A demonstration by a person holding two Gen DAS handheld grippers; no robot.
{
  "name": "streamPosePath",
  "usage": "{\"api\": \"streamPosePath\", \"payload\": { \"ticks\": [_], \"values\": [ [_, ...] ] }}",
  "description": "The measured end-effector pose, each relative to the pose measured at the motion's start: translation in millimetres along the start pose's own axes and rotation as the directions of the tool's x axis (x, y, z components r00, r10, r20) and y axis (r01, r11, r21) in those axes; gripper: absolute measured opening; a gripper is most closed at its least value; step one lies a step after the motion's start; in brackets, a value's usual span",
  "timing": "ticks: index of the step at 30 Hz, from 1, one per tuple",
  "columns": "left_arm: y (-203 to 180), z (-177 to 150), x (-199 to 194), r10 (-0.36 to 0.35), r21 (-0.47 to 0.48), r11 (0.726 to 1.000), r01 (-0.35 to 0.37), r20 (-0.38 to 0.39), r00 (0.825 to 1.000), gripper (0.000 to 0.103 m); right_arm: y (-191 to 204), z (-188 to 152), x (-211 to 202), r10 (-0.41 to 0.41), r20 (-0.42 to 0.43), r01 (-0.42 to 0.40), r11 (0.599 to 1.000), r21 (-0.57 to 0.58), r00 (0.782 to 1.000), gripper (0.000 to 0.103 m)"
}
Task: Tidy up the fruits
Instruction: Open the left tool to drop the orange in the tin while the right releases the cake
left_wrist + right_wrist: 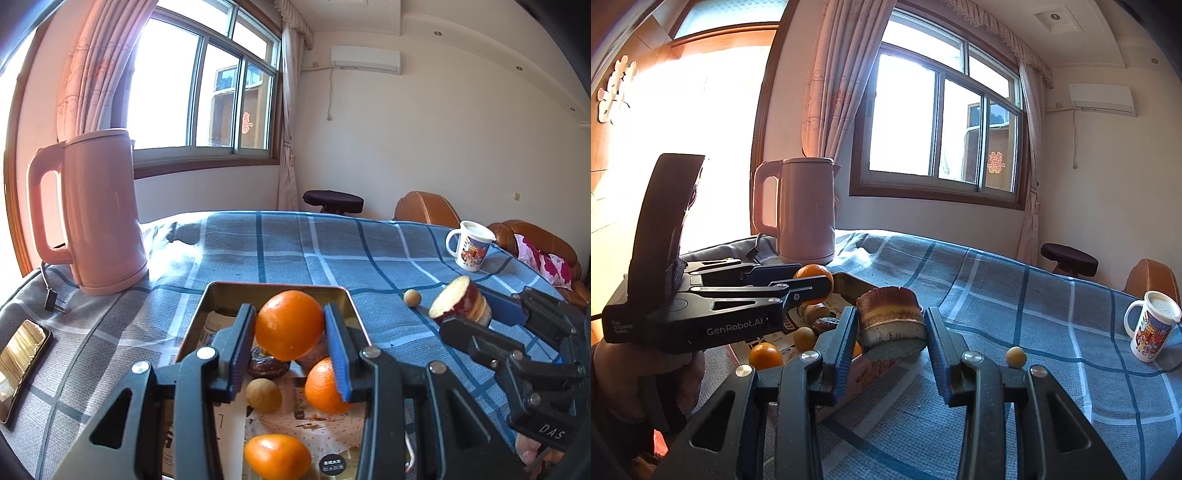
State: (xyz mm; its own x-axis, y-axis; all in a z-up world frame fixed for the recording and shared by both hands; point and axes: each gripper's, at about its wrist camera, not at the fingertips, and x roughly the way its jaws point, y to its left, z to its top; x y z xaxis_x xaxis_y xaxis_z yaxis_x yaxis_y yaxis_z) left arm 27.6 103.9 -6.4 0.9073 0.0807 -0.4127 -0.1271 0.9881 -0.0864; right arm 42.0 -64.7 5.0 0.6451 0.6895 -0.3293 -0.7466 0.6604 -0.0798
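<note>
- I see a glossy, smooth orange (pixel 289 325).
- The tin tray (pixel 221 295) looks like shiny metal.
- My desk cloth (pixel 295 251) is matt woven fabric.
- The kettle (pixel 99 214) reads as smooth plastic.

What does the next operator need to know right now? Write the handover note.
Left hand-held gripper: shut on an orange, held above the tray.
Right hand-held gripper: shut on a cut red-skinned fruit piece, to the right of the tray.
Done: two oranges, a small brown fruit and a dark item already lie in the tray.
Left: set both held fruits down; one small round fruit sits on the blue checked cloth.
</note>
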Motion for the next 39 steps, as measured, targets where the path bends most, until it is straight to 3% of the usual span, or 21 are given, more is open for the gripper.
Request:
{"api": "streamPosePath", "payload": {
  "ticks": [22,39],
  "values": [
    [27.7,-3.2,10.9,0.052,-0.011,0.998,-0.054,-0.103,0.993,0.04,37.3,7.0,33.5,0.095,-0.082,-0.103,0.989,-0.104,0.992,0.039],
    [34.8,-4.9,18.6,0.029,-0.024,0.999,-0.033,-0.154,0.988,0.04,39.5,6.9,44.1,0.163,-0.135,-0.177,0.979,-0.097,0.977,0.039]
  ]
}}
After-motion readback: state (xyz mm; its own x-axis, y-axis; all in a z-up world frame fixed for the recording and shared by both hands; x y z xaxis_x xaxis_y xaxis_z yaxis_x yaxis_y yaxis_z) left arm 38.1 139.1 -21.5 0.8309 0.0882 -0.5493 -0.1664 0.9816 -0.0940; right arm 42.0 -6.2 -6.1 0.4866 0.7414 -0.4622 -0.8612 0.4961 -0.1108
